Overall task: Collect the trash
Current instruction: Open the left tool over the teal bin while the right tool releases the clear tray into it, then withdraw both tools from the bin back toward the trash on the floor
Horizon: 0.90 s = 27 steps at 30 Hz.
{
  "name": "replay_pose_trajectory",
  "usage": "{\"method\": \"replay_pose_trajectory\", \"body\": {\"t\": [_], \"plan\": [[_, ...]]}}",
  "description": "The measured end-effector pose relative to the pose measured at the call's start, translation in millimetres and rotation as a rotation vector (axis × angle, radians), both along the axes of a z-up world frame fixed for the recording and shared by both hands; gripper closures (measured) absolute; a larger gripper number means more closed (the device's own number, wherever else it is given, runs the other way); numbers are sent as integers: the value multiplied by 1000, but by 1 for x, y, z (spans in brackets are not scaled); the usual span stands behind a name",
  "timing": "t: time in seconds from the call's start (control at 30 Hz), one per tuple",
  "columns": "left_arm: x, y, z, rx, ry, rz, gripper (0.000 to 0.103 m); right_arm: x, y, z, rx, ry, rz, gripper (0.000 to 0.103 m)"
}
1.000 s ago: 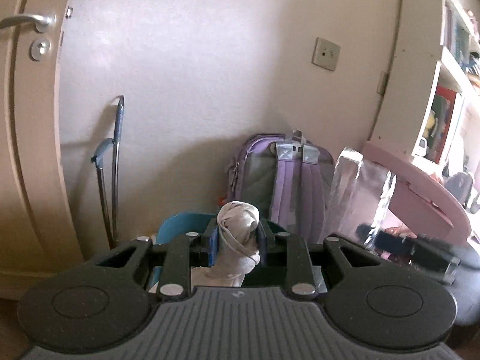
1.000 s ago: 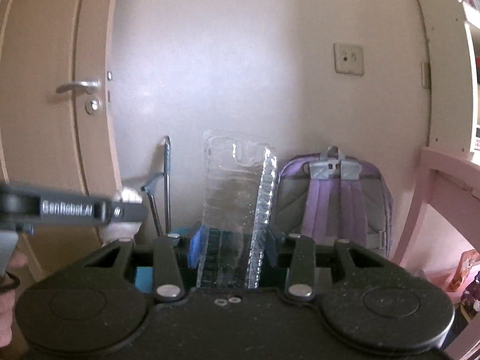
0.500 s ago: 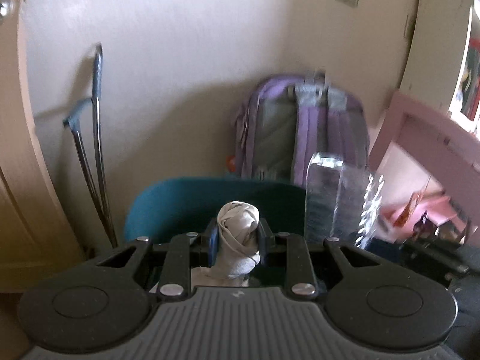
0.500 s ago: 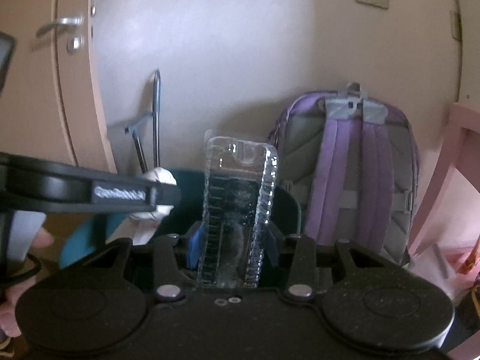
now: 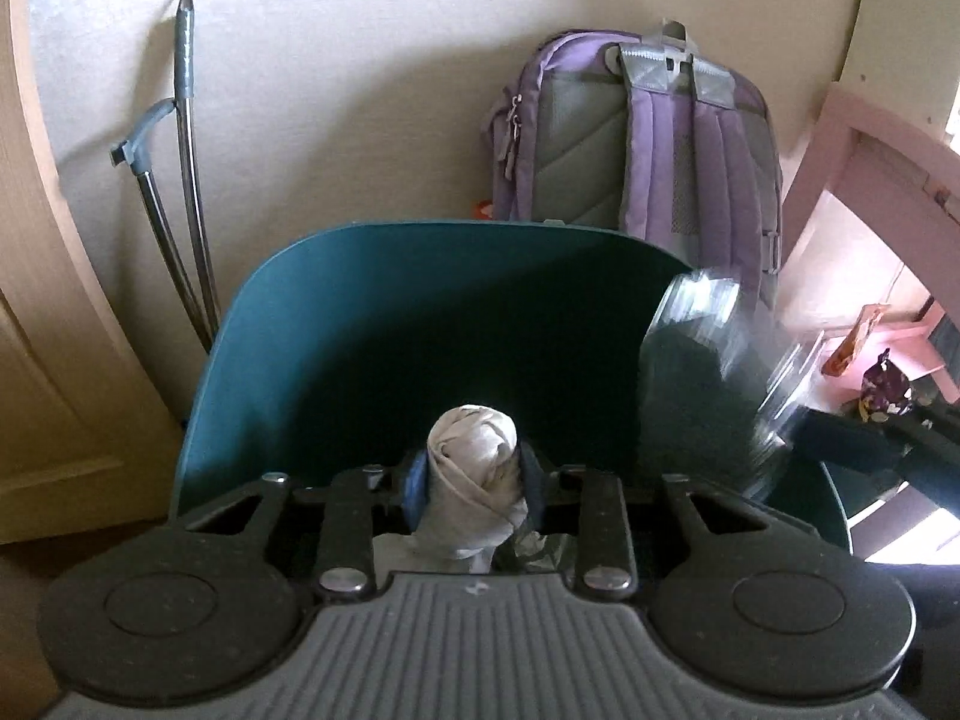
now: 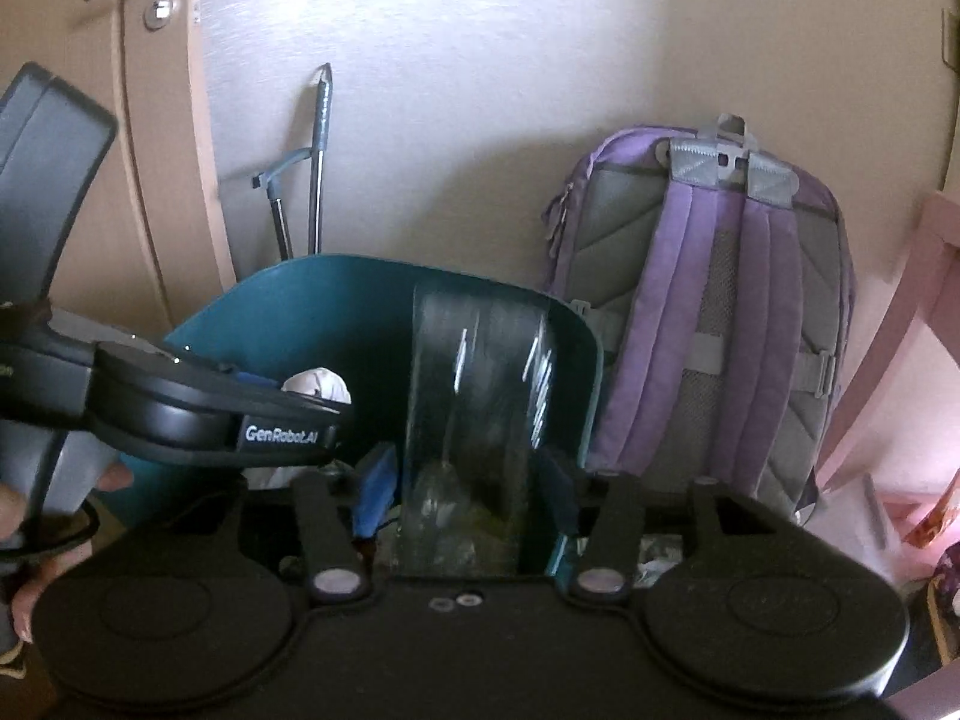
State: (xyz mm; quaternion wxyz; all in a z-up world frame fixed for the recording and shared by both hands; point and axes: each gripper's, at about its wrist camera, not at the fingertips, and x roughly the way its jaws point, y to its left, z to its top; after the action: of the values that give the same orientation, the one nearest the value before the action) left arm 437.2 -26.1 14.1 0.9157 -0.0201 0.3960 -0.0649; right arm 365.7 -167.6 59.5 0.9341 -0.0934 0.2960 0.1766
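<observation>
A twisted wad of white tissue stands between the blue pads of my left gripper, over the mouth of the teal bin. Its jaws are opening, and a thin gap shows on each side of the wad. A clear plastic blister pack, streaked with downward blur, is between the fingers of my right gripper, also above the teal bin. Those jaws are opening too, and both pads stand off the pack. In the right wrist view my left gripper reaches in from the left with the tissue.
A purple backpack leans on the wall behind the bin. A metal crutch stands in the corner beside a wooden door. Pink furniture is at the right. A person's hand holds the left gripper's handle.
Both grippers have dropped towards the bin, which now fills the lower middle of each view. Both pairs of pads have spread wider, and the plastic pack is blurring downward.
</observation>
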Motion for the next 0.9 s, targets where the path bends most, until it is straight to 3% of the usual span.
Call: {"method": "replay_pose_trajectory", "body": {"t": [0.03,0.1,0.37,0.47,0.9], "plan": [[-1,1,0,-1,-3,4,48,0,0,1,-7,-4,0,49],[-7,2,4,2,-30,24,33,-5,1,3,-18,-13,2,49],[-32,5,23,-4,-68,8,31,-32,-8,24,22,-35,2,47],[-49,7,33,2,-91,8,24,-46,-11,33,29,-47,11,46],[-132,28,75,0,-176,-9,24,-113,-17,64,63,-63,67,46]]}}
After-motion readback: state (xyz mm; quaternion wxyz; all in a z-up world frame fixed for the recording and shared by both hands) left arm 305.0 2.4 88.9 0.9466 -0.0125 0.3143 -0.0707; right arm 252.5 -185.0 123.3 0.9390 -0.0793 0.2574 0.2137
